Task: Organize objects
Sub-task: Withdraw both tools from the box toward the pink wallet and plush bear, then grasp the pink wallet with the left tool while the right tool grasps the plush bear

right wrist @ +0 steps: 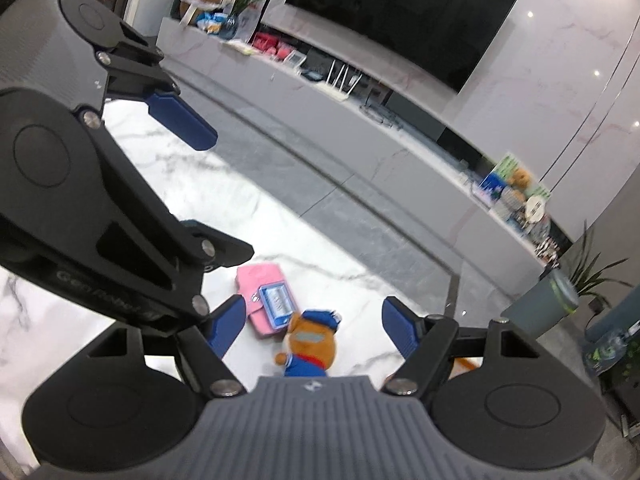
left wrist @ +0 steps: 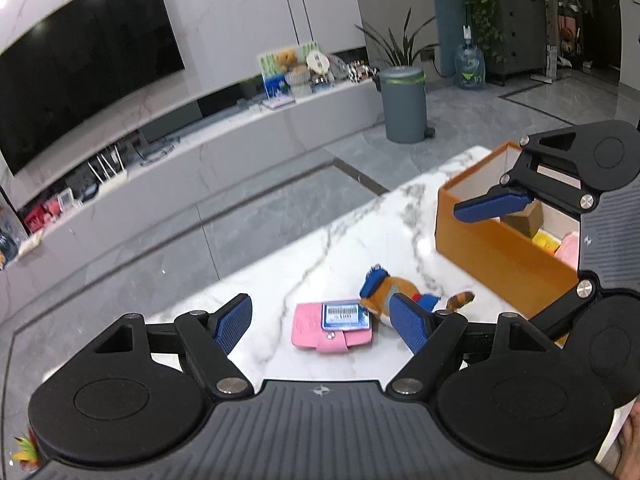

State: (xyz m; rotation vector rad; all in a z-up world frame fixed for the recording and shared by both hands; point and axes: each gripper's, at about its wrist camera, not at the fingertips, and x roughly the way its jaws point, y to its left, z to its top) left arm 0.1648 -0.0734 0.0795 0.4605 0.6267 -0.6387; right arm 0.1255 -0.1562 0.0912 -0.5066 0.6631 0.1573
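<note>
On the white marble table (left wrist: 360,240) lies a pink wallet (left wrist: 310,326) with a blue barcode card (left wrist: 346,314) on top. A plush animal (left wrist: 394,290) in a blue uniform and cap lies right beside it, touching the card's corner. My left gripper (left wrist: 320,302) hovers open above the wallet, its blue pads wide apart and empty. My right gripper (right wrist: 314,306) is open over the plush animal (right wrist: 310,344), holding nothing. In the right wrist view the wallet (right wrist: 256,280) lies just beyond the plush. Each gripper shows in the other's view: the right gripper (left wrist: 440,256) and the left gripper (right wrist: 200,182).
An orange open box (left wrist: 492,248) stands at the right of the table with yellow, pink and brown things inside. The table's far edge drops to a grey tiled floor (left wrist: 240,216). Beyond are a grey bin (left wrist: 404,104), a low TV console (left wrist: 240,136) and a wall TV.
</note>
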